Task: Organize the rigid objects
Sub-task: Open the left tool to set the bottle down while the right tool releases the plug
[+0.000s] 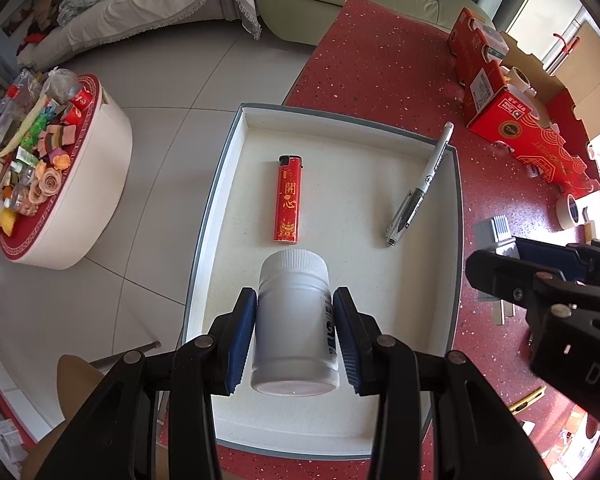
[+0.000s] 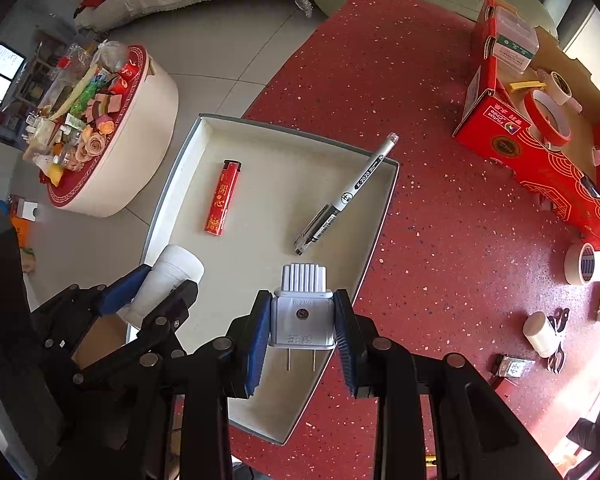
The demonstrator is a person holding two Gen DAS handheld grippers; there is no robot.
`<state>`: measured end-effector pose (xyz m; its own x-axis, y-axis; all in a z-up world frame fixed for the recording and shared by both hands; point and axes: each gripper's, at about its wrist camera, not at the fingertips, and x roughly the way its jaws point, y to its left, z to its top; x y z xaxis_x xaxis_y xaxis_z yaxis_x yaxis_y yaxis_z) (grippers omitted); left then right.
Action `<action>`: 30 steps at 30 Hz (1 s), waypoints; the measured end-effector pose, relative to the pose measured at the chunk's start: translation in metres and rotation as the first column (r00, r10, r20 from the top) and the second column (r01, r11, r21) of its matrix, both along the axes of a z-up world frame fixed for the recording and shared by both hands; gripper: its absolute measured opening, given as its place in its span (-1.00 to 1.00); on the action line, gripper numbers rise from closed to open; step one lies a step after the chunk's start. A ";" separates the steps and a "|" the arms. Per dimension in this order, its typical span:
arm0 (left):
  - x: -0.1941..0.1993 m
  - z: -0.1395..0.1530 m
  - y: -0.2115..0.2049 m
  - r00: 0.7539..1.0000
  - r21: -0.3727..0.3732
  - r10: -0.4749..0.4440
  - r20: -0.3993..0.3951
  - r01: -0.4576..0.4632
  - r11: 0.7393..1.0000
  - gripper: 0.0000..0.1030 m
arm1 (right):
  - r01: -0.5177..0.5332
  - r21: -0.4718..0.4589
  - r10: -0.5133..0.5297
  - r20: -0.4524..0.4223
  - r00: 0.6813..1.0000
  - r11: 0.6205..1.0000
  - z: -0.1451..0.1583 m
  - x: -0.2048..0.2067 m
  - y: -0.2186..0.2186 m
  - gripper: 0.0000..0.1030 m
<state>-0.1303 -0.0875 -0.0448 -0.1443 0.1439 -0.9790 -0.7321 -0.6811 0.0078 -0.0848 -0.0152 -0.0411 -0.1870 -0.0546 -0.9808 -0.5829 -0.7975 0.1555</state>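
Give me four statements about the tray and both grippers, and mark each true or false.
1. The left gripper holds a white bottle. True.
2. The right gripper holds the pen. False: it grips a white plug adapter; the pen rests against the tray's rim.
3. A red lighter lies flat in the tray. True.
4. The tray sits on a white tabletop. False: the table is speckled red.

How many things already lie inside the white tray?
2: the red lighter left of middle, and the pen with its tip propped on the tray's right rim.
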 end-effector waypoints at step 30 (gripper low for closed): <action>0.013 -0.037 0.004 0.998 -0.092 -0.035 0.044 0.039 0.995 0.99 | 0.162 -0.023 -0.162 0.013 0.987 0.986 -0.029 0.037 0.039 0.75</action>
